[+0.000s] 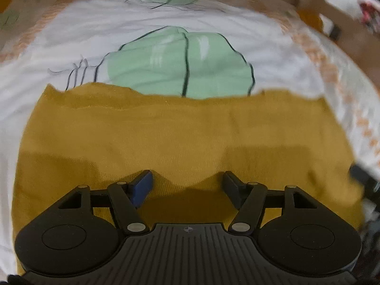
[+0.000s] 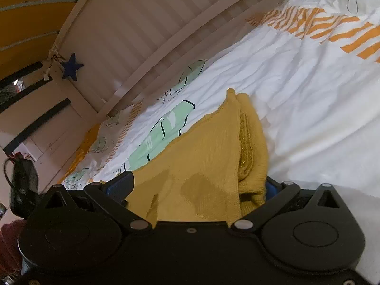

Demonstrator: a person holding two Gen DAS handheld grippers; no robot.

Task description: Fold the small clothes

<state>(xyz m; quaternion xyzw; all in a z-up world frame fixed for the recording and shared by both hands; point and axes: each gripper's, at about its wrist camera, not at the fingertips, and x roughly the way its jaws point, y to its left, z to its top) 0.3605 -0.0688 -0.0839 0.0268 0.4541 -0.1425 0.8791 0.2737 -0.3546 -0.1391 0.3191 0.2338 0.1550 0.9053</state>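
Note:
A mustard-yellow knit garment [image 1: 185, 130] lies spread flat on a white bedsheet [image 1: 71, 42] with green leaf and orange stripe prints. My left gripper [image 1: 187, 182] is open, hovering just above the garment's near part, fingers wide apart and empty. In the right wrist view the same garment [image 2: 209, 156] is folded into layers, a glittery band showing in the fold. My right gripper [image 2: 197, 185] is open wide, with the garment's near edge lying between its fingers and over the gripper body.
A white slatted bed rail [image 2: 147, 38] runs along the far side of the bed, with a blue star [image 2: 71, 67] hanging on it. A dark bag [image 2: 22, 185] sits at the left. A wooden frame [image 1: 315, 4] shows at the upper right.

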